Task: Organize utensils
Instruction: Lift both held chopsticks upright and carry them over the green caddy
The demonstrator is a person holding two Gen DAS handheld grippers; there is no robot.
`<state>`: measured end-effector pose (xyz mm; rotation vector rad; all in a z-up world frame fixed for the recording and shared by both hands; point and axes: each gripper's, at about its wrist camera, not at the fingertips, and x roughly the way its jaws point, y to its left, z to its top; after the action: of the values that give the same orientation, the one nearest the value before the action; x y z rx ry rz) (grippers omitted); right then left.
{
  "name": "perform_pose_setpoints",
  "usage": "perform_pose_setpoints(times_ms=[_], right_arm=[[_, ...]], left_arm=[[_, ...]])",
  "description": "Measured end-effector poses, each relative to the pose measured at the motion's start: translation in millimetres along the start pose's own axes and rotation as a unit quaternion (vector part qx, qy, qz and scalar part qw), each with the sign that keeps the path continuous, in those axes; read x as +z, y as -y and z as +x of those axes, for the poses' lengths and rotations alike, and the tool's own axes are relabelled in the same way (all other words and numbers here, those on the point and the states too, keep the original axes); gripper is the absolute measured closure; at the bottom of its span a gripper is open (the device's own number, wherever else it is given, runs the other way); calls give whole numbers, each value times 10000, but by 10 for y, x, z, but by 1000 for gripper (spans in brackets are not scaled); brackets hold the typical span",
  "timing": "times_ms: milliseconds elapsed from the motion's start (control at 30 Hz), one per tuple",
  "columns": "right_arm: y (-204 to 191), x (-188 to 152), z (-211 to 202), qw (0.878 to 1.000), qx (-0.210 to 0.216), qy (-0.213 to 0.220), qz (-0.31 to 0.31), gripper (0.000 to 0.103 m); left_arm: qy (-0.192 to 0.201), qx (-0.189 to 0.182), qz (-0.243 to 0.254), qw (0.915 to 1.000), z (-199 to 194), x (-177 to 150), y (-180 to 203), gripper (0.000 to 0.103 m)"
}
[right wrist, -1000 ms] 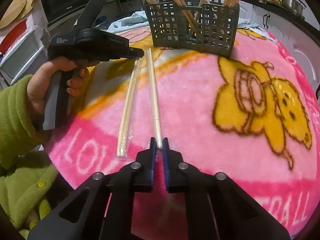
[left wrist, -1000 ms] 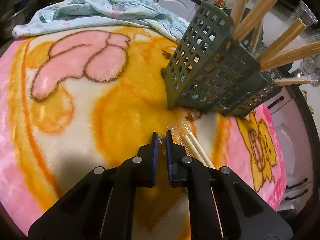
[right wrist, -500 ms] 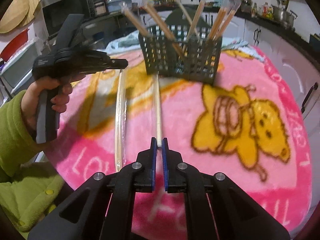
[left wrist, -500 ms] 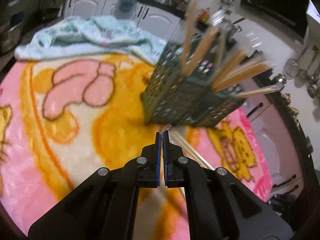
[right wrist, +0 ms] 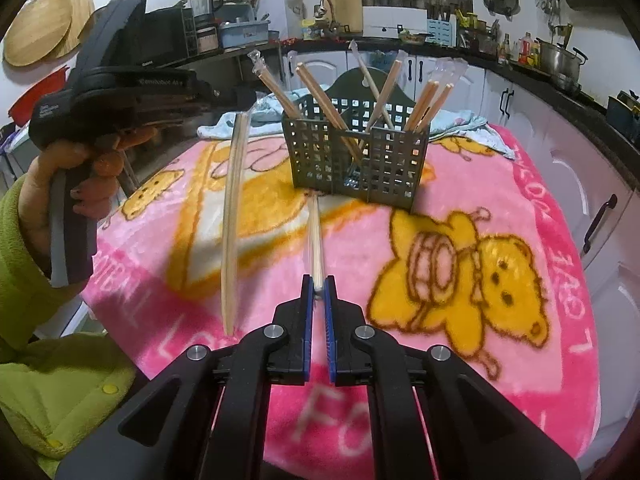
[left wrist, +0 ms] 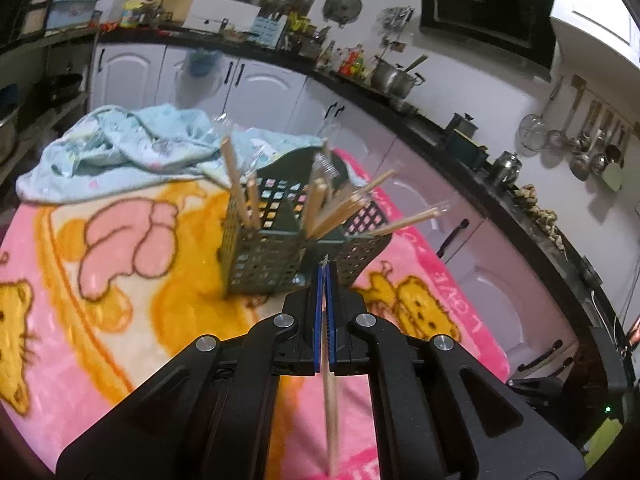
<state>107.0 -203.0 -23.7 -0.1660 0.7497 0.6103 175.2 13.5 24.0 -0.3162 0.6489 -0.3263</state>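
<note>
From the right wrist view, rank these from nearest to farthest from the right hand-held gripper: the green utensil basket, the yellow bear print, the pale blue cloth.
Measured from the right hand-held gripper:
1. Yellow bear print, on the pink blanket just to its right.
2. Green utensil basket, straight ahead, mid-table.
3. Pale blue cloth, behind the basket at the far edge.

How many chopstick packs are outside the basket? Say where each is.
2. One pack hangs from the left gripper; the other pack is clamped in the right gripper, pointing at the basket. Others may be hidden.
</note>
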Motion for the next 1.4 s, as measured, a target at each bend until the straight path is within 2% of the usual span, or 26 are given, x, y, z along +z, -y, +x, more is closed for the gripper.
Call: perform_pose_setpoints(times_ms=[267,567,867,1100,1200,1400], right_arm=[[-17,21,-60,10000,-21,69,-20,97],[21,200,-340,9989,-123,445,-65,97],[62,616,-828,9930,-371,1091,-259,97],[141,1060,-1198,9839,-551,1651,-412,97],[178,1252,-1280,9807,-602,1798,-473,97],[285,1597,-1276,9794,-711,1817,-520,97]], left_arm=[[145,-125,99,9998,-116,81,125,103],[452,-406,246,9979,-349,255,354,103],[887,-680,405,9929,-594,594,617,103],[1259,-689,573,9880,-748,911,834,103],[1402,-639,639,9860,-783,1043,904,103],[1707,-479,652,9820,-814,1335,962,103]])
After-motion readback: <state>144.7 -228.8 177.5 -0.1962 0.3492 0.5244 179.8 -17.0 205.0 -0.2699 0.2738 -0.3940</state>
